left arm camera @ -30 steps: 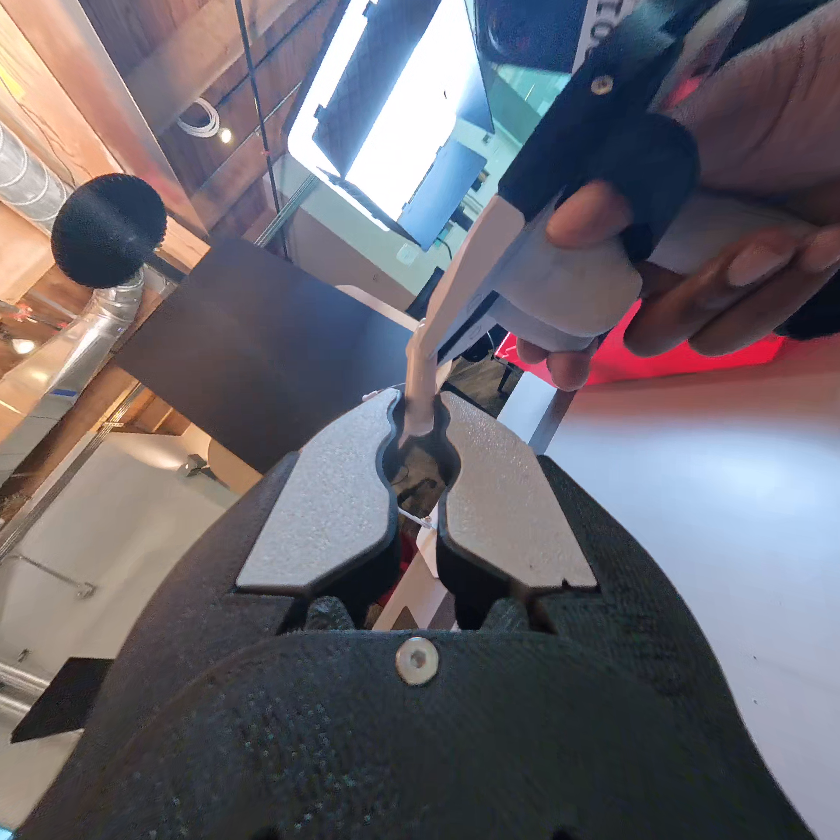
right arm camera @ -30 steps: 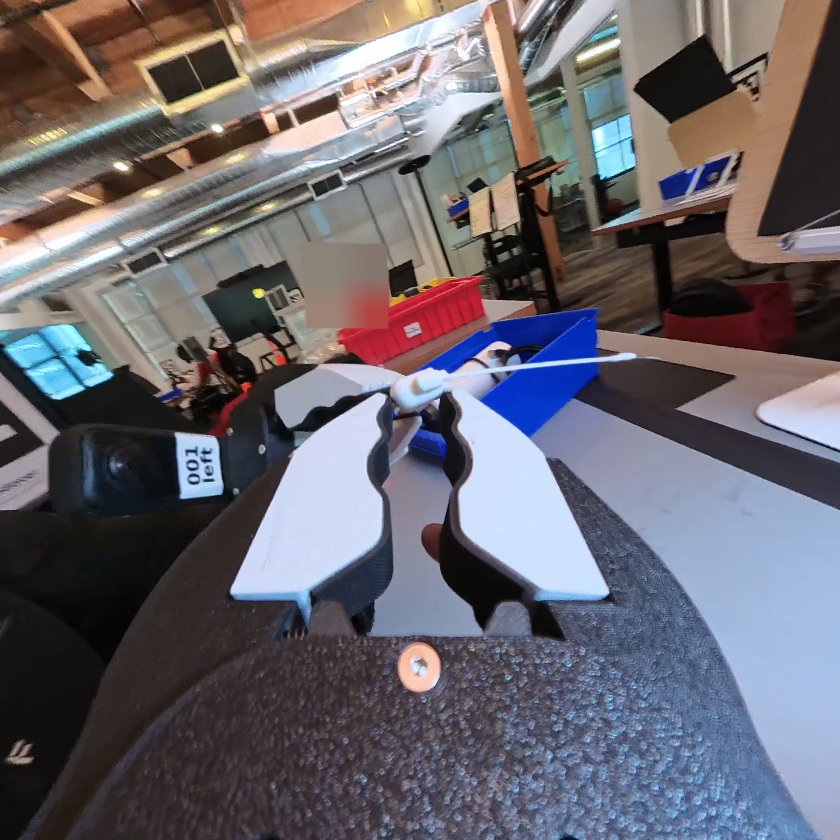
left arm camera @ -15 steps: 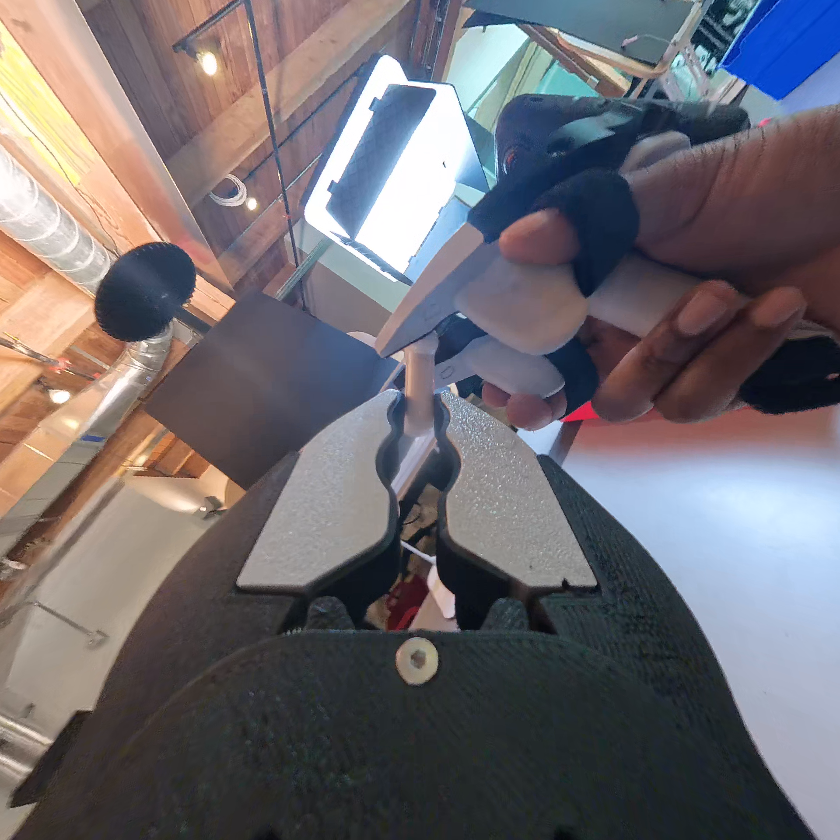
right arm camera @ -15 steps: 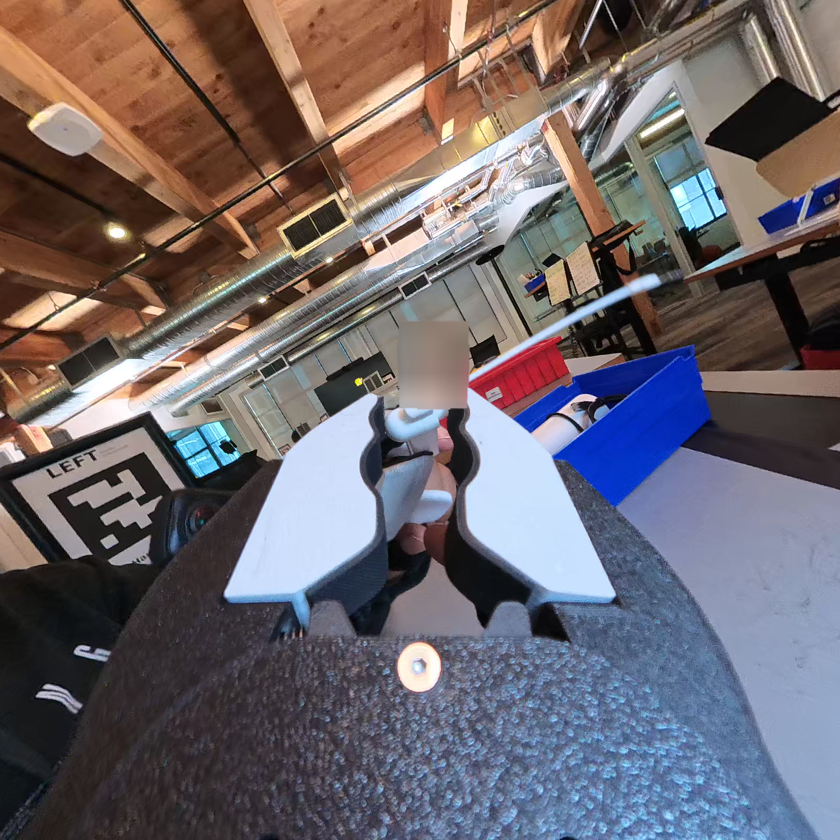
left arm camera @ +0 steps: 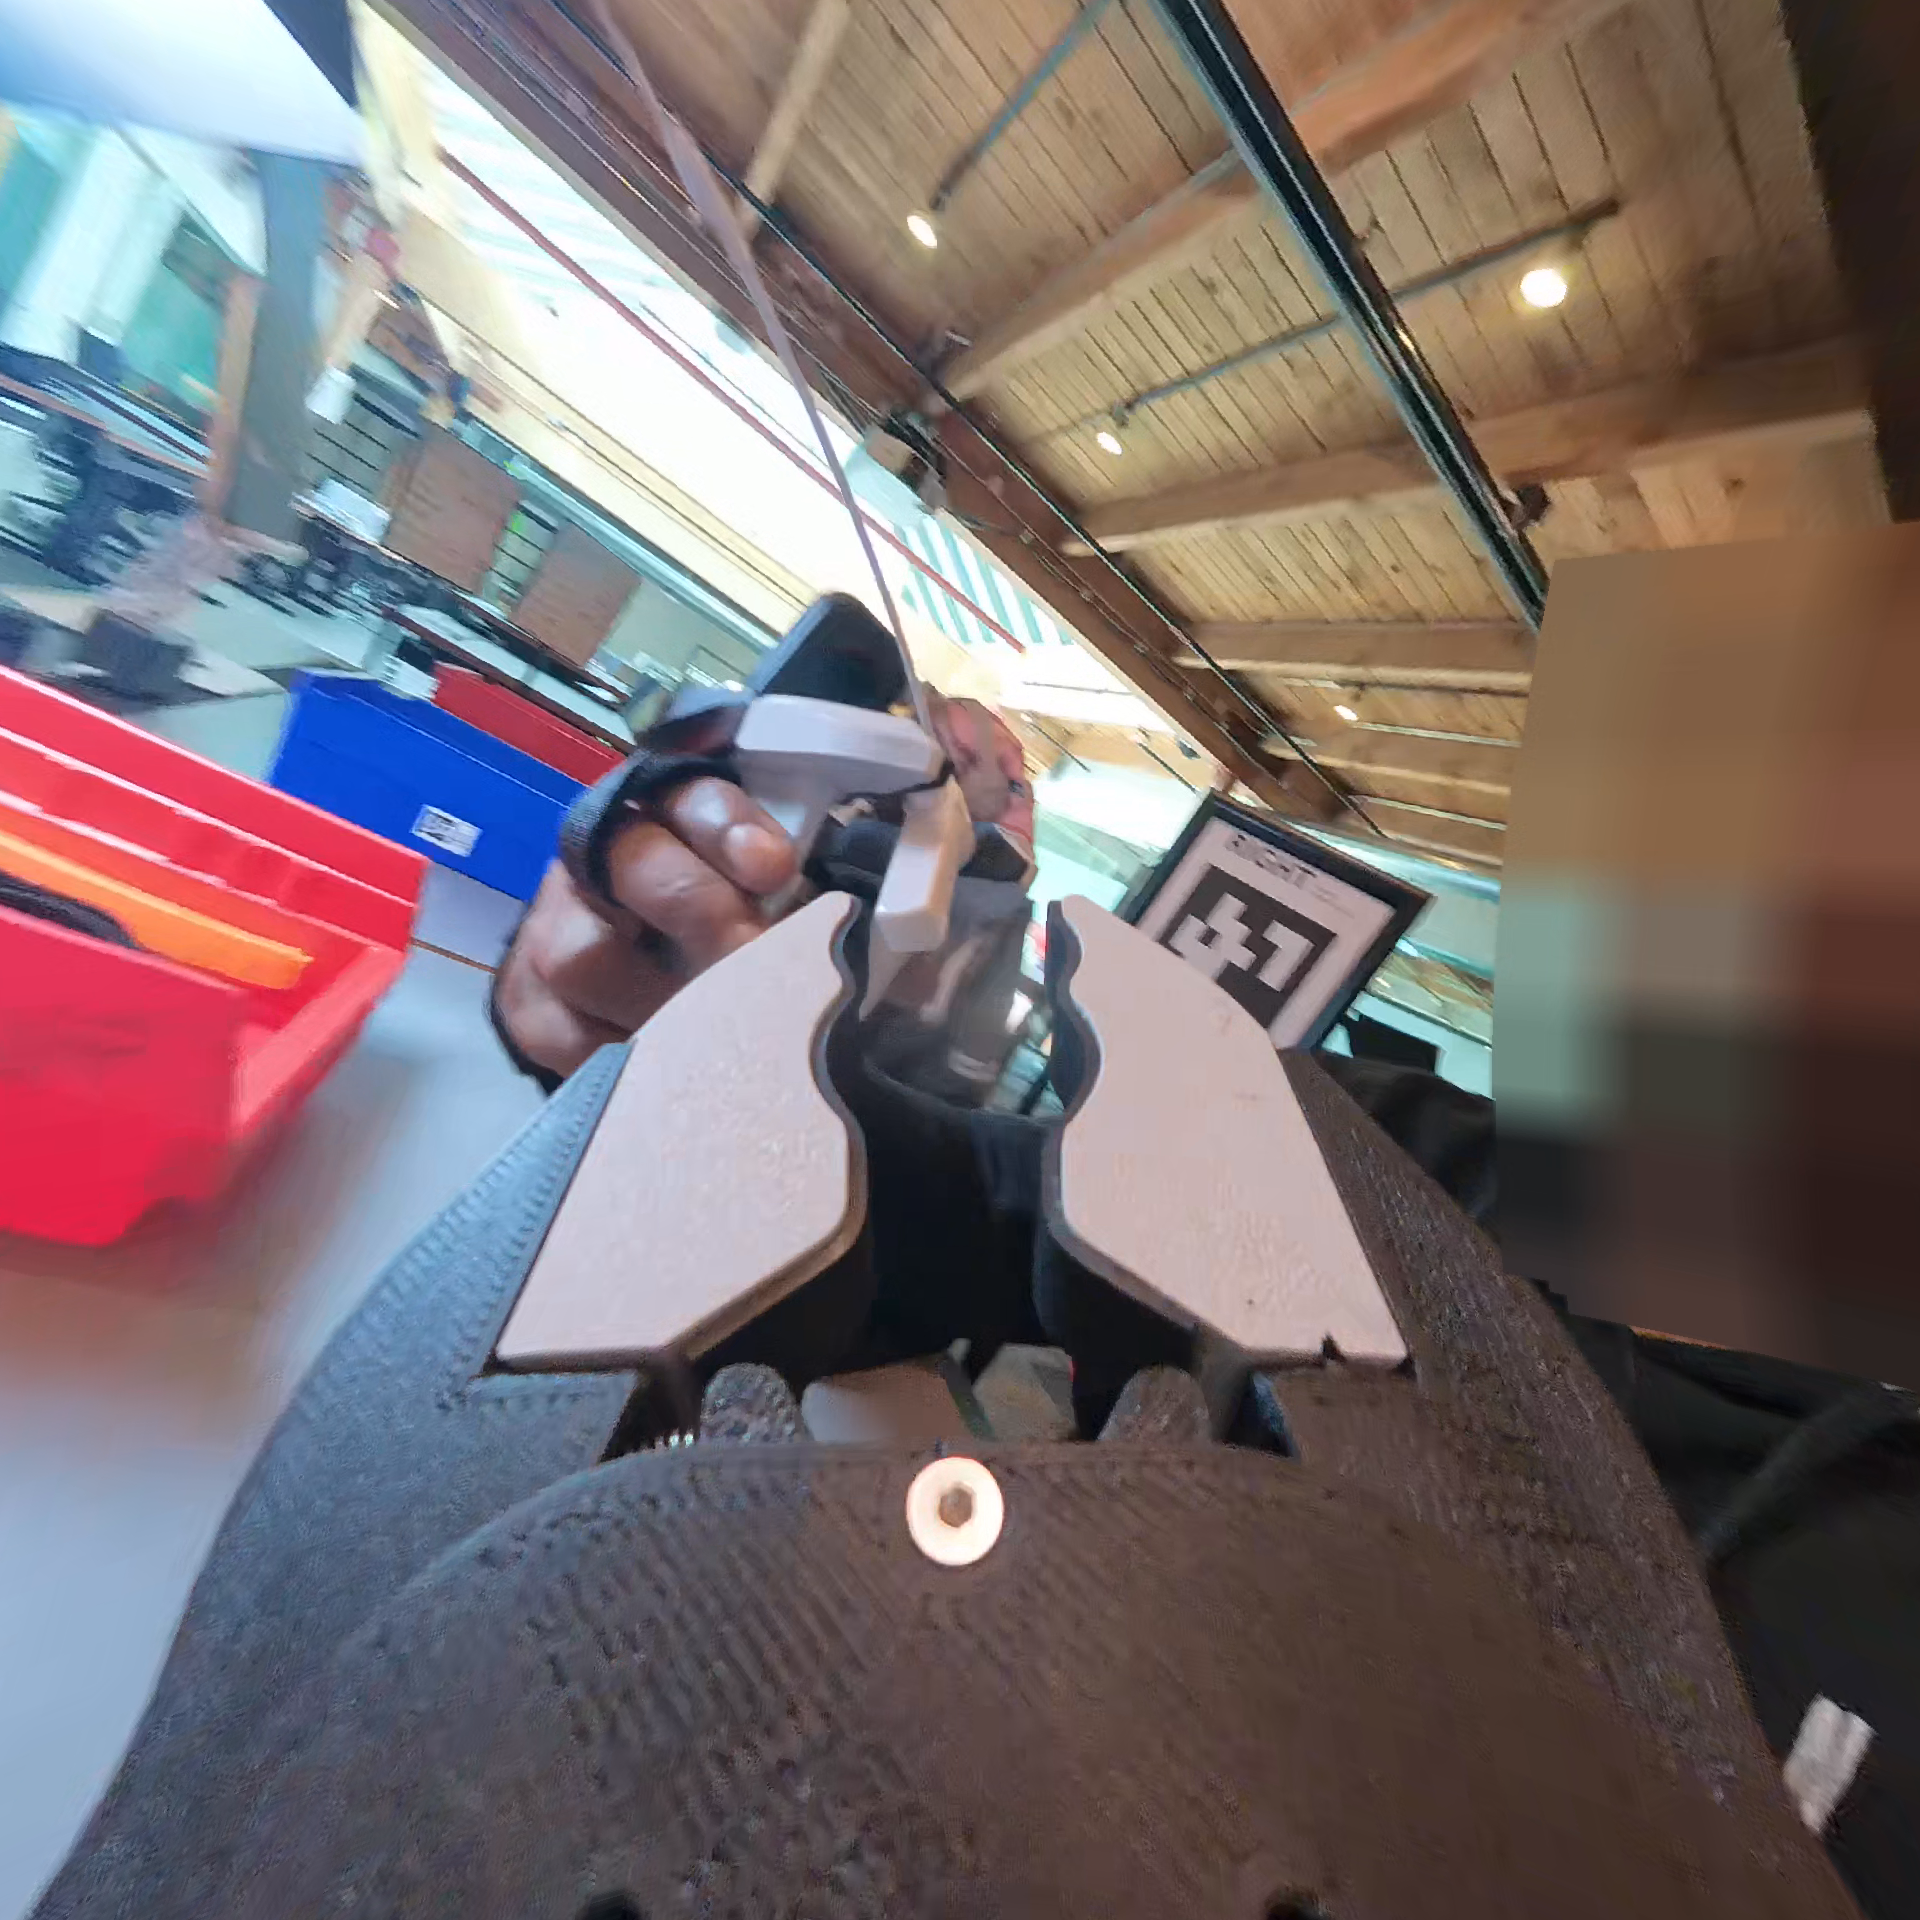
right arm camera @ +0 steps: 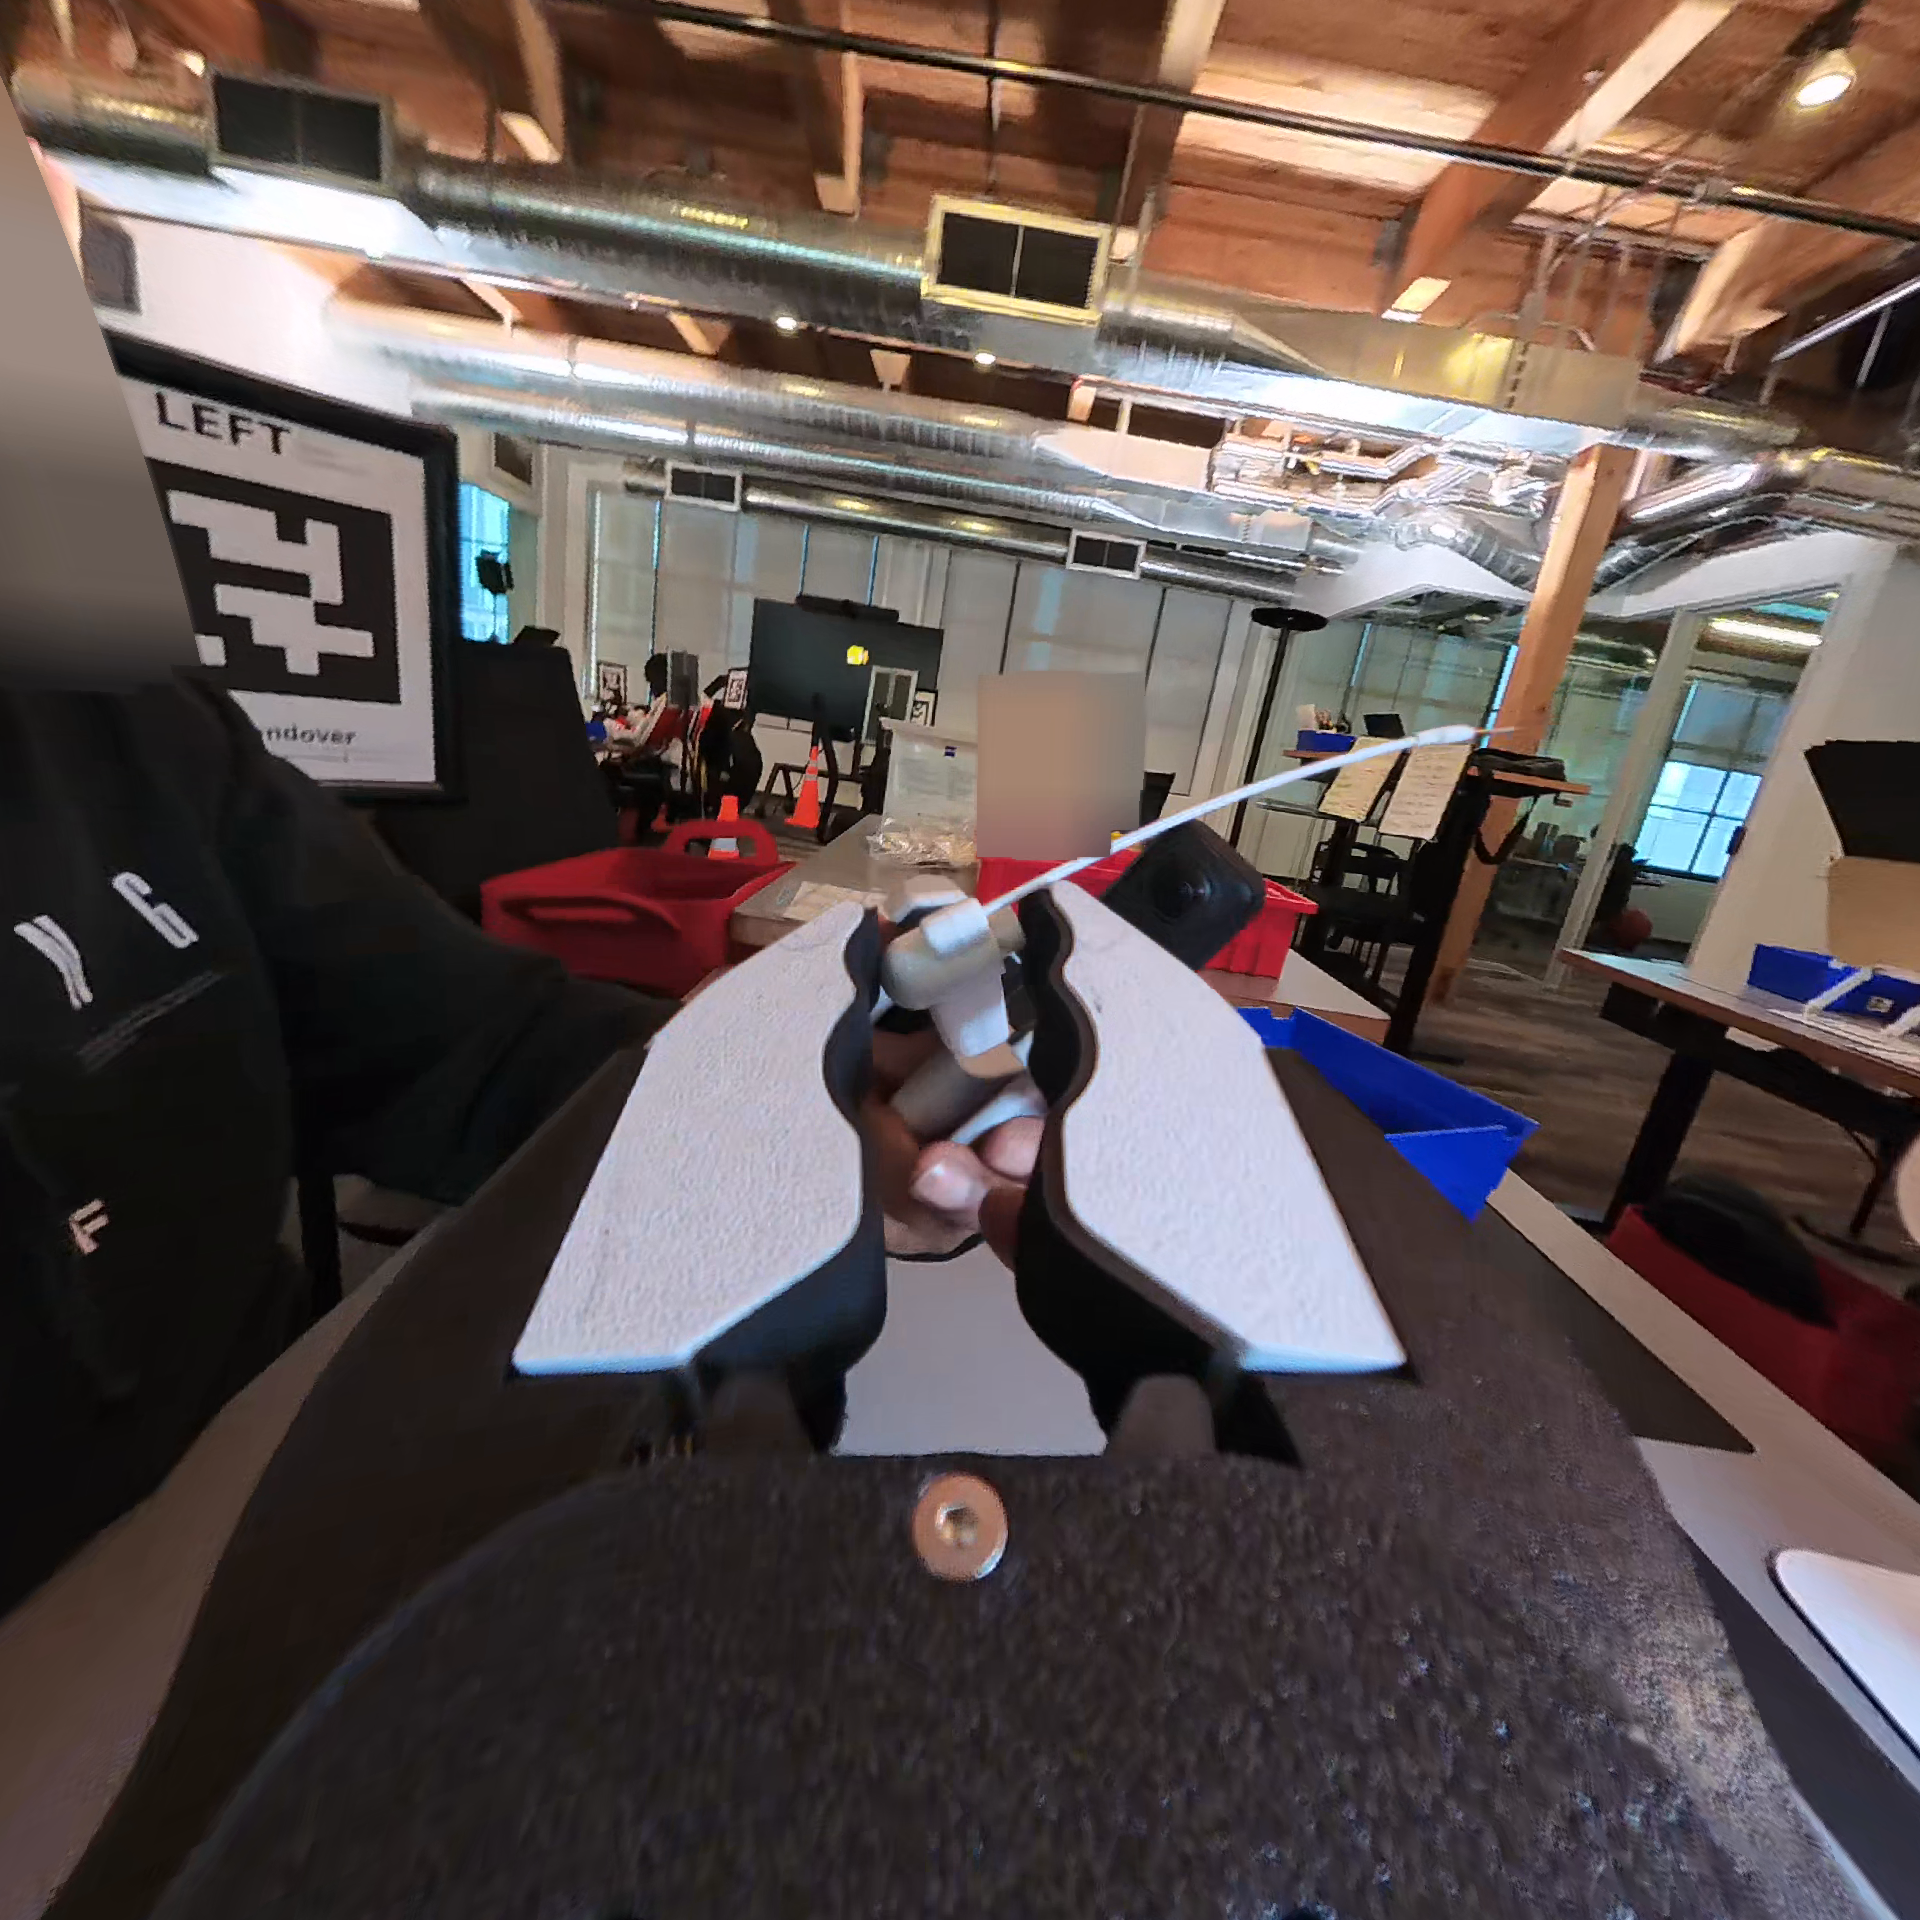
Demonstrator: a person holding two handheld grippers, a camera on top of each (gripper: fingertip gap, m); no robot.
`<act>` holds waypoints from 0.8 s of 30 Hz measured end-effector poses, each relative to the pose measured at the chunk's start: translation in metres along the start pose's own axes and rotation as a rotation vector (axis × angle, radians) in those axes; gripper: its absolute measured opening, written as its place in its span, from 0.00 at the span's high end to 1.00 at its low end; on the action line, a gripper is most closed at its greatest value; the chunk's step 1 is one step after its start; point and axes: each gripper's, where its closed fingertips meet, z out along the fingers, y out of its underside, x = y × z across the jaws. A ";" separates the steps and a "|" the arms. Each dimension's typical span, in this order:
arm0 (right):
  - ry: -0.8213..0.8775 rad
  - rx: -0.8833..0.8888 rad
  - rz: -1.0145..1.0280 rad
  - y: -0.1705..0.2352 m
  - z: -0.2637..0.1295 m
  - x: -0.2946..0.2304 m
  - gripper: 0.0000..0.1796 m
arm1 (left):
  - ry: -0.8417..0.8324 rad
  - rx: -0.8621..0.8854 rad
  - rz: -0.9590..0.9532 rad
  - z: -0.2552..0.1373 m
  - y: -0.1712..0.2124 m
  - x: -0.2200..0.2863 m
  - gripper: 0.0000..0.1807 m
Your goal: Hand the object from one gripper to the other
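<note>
The object is a thin white stick (right arm camera: 1247, 800) with a thicker white end. In the right wrist view that thick end sits between the tips of my right gripper (right arm camera: 945, 920), which is closed on it, and the thin part slants up to the right. In the left wrist view my left gripper (left arm camera: 951, 920) is open and empty. Just beyond it a hand holds the right gripper (left arm camera: 904, 790), and the stick (left arm camera: 810, 436) rises from it to the upper left. The left gripper's black camera (right arm camera: 1184, 894) shows close behind the stick.
A red bin (left arm camera: 156, 1018) and a blue bin (left arm camera: 416, 769) stand on the grey table (left arm camera: 156, 1455) to the left. Another blue bin (right arm camera: 1403, 1101) and a red bin (right arm camera: 623, 914) lie ahead of the right gripper. A person's dark sleeve (right arm camera: 156, 1039) fills the left side. The tips of both grippers are at nearly the same place.
My left gripper's jaws have opened and let go of the stick. The two grippers now face each other, and the stick stays with the right gripper.
</note>
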 end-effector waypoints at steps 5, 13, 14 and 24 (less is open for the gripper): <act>-0.059 -0.035 -0.017 0.000 0.006 -0.014 0.85 | 0.001 -0.029 0.023 0.010 0.005 0.008 0.94; 0.144 -0.162 -0.073 0.012 -0.004 0.019 0.85 | -0.373 -0.179 0.483 -0.005 -0.006 -0.010 1.00; 0.131 -0.142 -0.063 0.009 -0.004 0.017 0.85 | -0.393 -0.187 0.505 -0.005 -0.006 -0.011 1.00; -0.017 -0.032 0.017 0.002 0.009 -0.009 0.85 | -0.044 -0.047 0.059 0.013 0.009 0.000 0.81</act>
